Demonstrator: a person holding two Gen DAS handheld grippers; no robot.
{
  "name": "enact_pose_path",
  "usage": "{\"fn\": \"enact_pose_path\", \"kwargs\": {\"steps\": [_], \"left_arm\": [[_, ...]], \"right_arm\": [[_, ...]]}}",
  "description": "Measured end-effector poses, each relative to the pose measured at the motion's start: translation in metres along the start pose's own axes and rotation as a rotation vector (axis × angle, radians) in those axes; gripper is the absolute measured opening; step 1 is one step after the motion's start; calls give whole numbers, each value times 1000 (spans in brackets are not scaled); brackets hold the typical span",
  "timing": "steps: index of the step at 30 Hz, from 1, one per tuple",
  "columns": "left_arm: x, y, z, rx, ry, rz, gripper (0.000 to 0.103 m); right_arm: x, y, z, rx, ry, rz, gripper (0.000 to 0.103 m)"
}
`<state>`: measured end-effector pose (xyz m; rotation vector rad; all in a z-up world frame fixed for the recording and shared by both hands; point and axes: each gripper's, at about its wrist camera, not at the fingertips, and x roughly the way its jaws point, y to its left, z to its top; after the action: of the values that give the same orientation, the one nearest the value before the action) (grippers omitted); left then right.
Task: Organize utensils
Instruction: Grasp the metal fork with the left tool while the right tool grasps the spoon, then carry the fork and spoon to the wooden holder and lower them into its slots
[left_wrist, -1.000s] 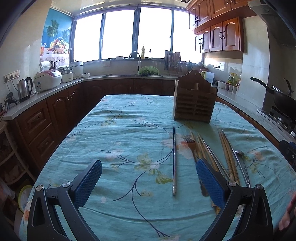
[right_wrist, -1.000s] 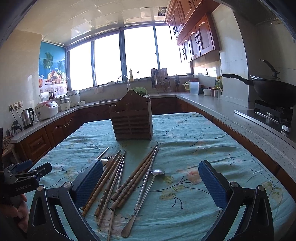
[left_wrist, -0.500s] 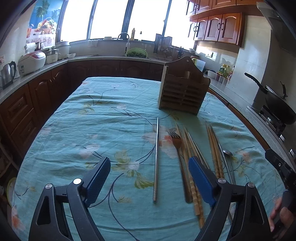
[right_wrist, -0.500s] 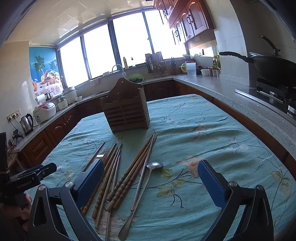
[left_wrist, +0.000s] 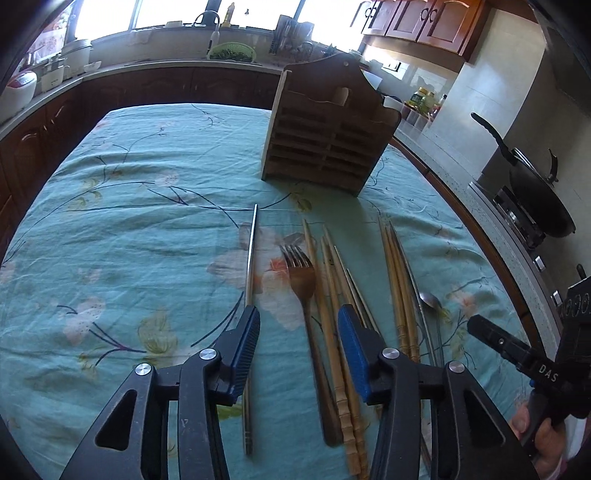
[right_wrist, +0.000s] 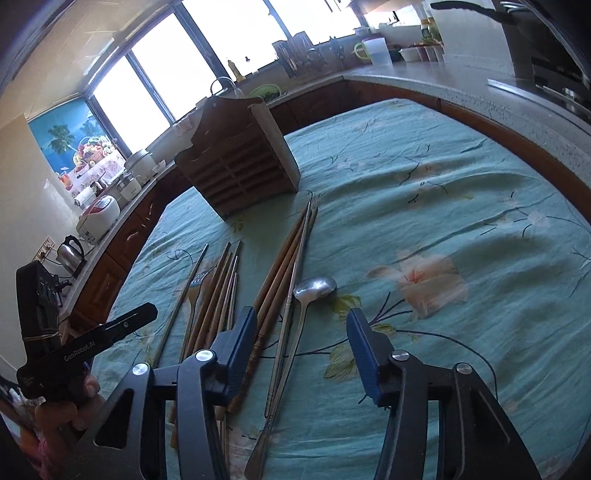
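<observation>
left wrist view: utensils lie in a loose row on the teal floral tablecloth (left_wrist: 122, 229), handles toward the camera. from the left: a single metal chopstick (left_wrist: 251, 266), a wooden fork (left_wrist: 301, 273), a bundle of wooden chopsticks (left_wrist: 332, 280), a second bundle of wooden chopsticks (left_wrist: 397, 280), then a metal spoon (left_wrist: 430, 300) at the far right. the slatted wooden utensil holder (left_wrist: 325, 136) stands upright on the cloth beyond their tips, apart from them.

left gripper (left_wrist: 298, 326) hangs above the fork handle, jaws about half open and closing; the fork and a chopstick show in the gap below, pads not touching anything. metal chopstick passes just under the left pad.

right wrist view: right gripper (right_wrist: 301, 332) sits over the spoon (right_wrist: 314, 288) handle and a thin metal chopstick (right_wrist: 291, 295) beside it, jaws about half open and closing, nothing gripped. left pad overlaps the nearer wooden chopsticks (right_wrist: 280, 273).

writing: "genrobot.ai" on the other handset's arm, right wrist view; "das" on the handset arm seen at lower right of left wrist view. a hand (right_wrist: 66, 410) grips that handset.

around: white rice cooker (right_wrist: 98, 218) and steel kettle (right_wrist: 72, 253) on the counter at left, black wok (left_wrist: 535, 199) on the stove at right, green colander (left_wrist: 232, 51) by the window.
</observation>
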<state>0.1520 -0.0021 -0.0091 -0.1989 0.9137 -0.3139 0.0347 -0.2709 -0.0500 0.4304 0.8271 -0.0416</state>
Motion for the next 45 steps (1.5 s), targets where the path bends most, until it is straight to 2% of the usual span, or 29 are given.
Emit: {"fn": "enact_pose_path", "kwargs": {"steps": [7,12,14,16,21,23,24,26,35,45], "left_arm": [[44,4,24,-6,89,-20,33],[73,2,34,-11,141,-42,26],[80,1,39,-3,135,-44,25],[86,0,42,1,136,-55,19],[91,0,42,16,127,-79,16],[84,1,39,4,126,-100,13],[79,3,38,-2,118,-111,1],[71,4,38,-11,107,-128,1],[5,2,38,5,-39,-179,1],[-52,13,45,-4,-147,-211,1]], "right_arm": [[29,-6,6,57,119,50,32],[37,-10,15,65,141,49,27],[39,-13,18,78,149,59,22],[42,-15,18,86,149,65,11],[40,-15,17,84,146,78,3],[36,-15,16,85,134,85,2],[33,-14,17,83,127,85,2],[26,-13,18,80,110,87,2],[-16,4,39,29,-7,87,2],[-43,46,73,-122,-162,56,2]]}}
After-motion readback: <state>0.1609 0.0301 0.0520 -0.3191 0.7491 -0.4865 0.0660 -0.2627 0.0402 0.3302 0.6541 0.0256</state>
